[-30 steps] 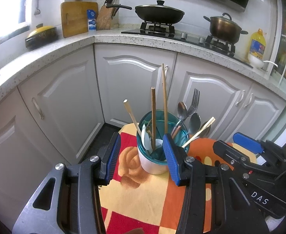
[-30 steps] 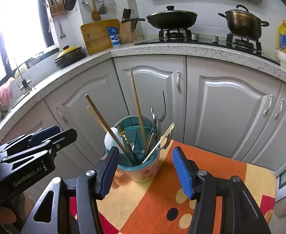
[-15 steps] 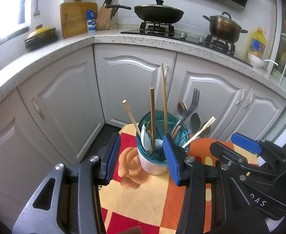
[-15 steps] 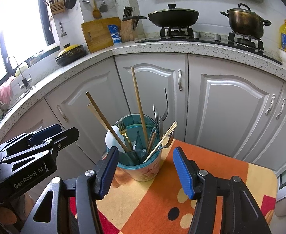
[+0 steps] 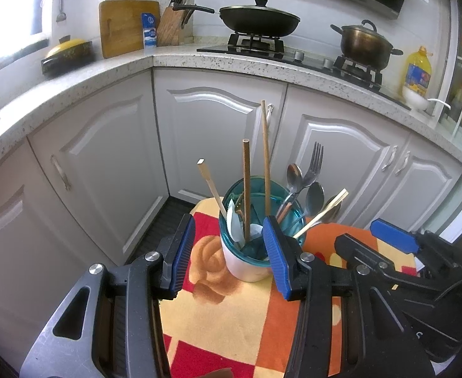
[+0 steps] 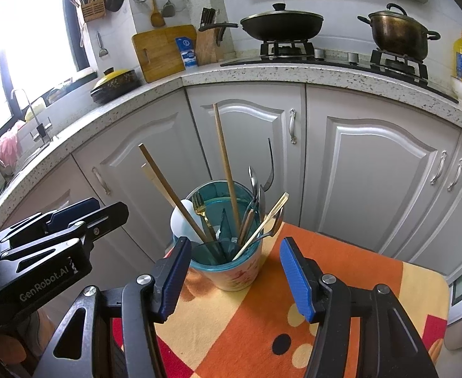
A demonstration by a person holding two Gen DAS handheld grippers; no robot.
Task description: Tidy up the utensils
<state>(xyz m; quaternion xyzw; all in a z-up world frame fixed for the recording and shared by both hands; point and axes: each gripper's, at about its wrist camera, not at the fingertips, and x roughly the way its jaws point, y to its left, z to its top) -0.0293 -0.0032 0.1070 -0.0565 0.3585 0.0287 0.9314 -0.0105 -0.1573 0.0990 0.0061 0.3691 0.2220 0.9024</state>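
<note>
Both claws wide open, holding nothing.
The left gripper (image 5: 229, 253) and right gripper (image 6: 232, 278) frame the utensil cup (image 6: 228, 252) at centre frame on the patterned cloth (image 6: 341, 299), chopsticks (image 6: 226, 170), spoons and fork (image 5: 311, 170) sticking up.

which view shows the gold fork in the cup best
The right wrist view: the gold fork stands tines up just inside the near-left rim of the utensil cup, unobstructed. In the left wrist view I cannot pick it out; chopsticks, the white spoon and the gripper finger crowd that side.
</note>
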